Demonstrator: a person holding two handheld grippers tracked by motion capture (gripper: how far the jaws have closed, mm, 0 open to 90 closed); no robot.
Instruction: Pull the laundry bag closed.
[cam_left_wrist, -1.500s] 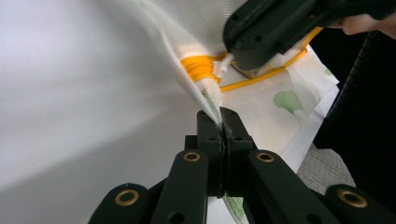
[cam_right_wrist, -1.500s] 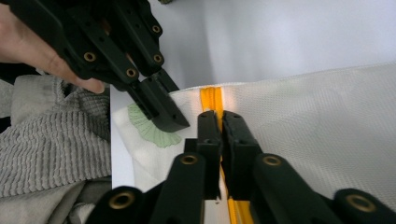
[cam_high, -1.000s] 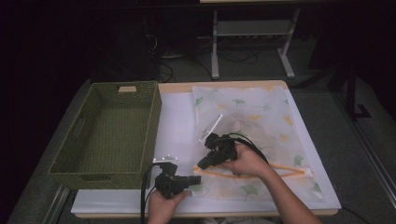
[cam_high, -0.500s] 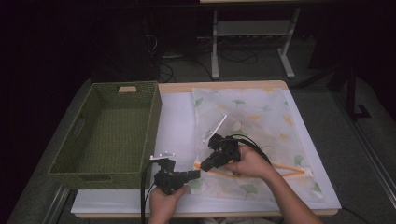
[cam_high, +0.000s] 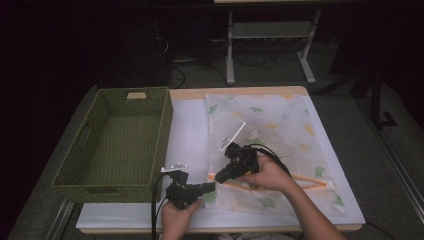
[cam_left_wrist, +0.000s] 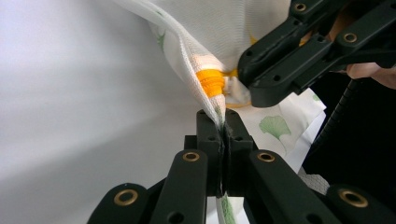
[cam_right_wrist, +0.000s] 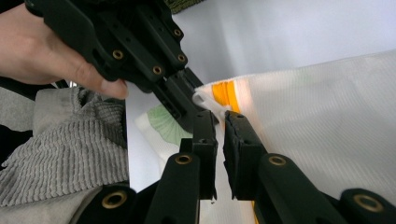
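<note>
Pinching the mesh bag corner in left claw; right claw narrowly parted at two o'clock, touching the orange zipper end.

White leaf-print mesh bag, orange zipper, flat on table, corner lifted.

A lab-like recording room is showing here: a white-sheeted tabletop is sitting among dark surroundings, with cables and a metal stand lying behind.
</note>
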